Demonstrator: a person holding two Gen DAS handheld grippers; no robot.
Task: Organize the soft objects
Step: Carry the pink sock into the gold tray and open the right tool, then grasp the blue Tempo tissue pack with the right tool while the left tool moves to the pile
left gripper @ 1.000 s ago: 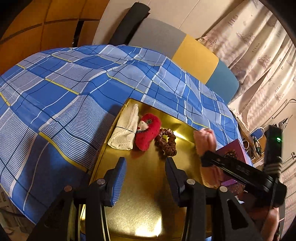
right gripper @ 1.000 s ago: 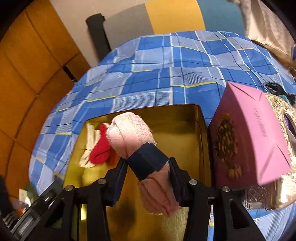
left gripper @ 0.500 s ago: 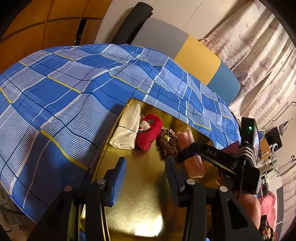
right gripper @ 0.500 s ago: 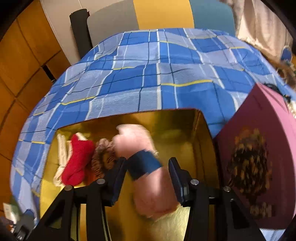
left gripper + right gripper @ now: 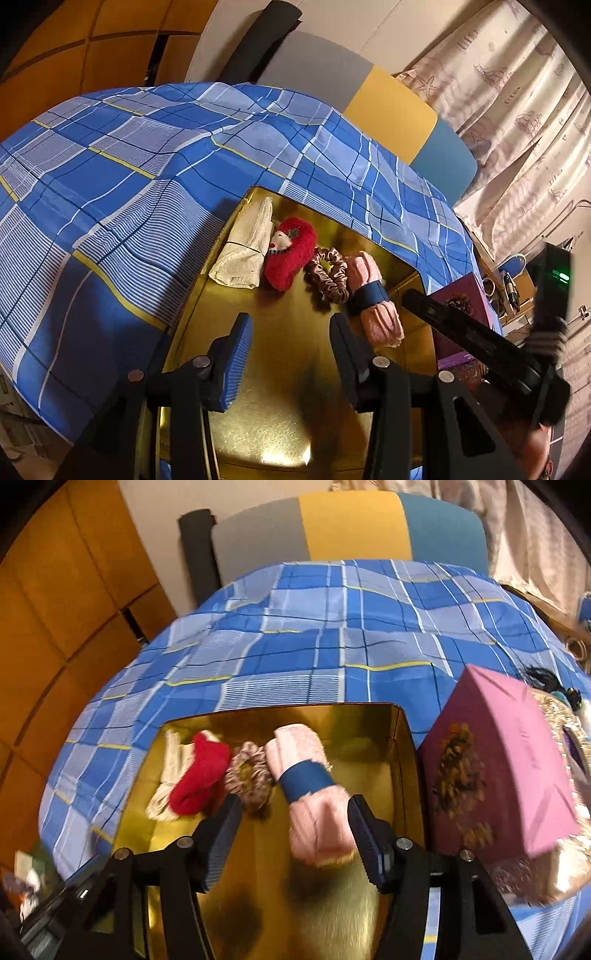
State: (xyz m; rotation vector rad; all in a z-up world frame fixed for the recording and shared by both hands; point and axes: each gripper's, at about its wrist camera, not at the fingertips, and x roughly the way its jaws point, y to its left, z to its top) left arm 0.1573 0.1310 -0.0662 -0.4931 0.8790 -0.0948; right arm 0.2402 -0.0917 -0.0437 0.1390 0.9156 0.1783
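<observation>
Nearest, the right gripper (image 5: pixel 293 834) is seen with its jaws opening; the rolled pink towel bound by a dark blue band (image 5: pixel 308 786) lies between them on the floor of the shiny gold box (image 5: pixel 400 738), and the pads appear to be clear of it. The left gripper (image 5: pixel 291 347) is held with jaws apart, nothing between them. Beyond, a brown satin scrunchie (image 5: pixel 328 275), a red fluffy sock (image 5: pixel 290 254) and a folded cream knit cloth (image 5: pixel 245 247) are lined up beside the towel. The box rests on a blue checked bedsheet (image 5: pixel 332 646).
</observation>
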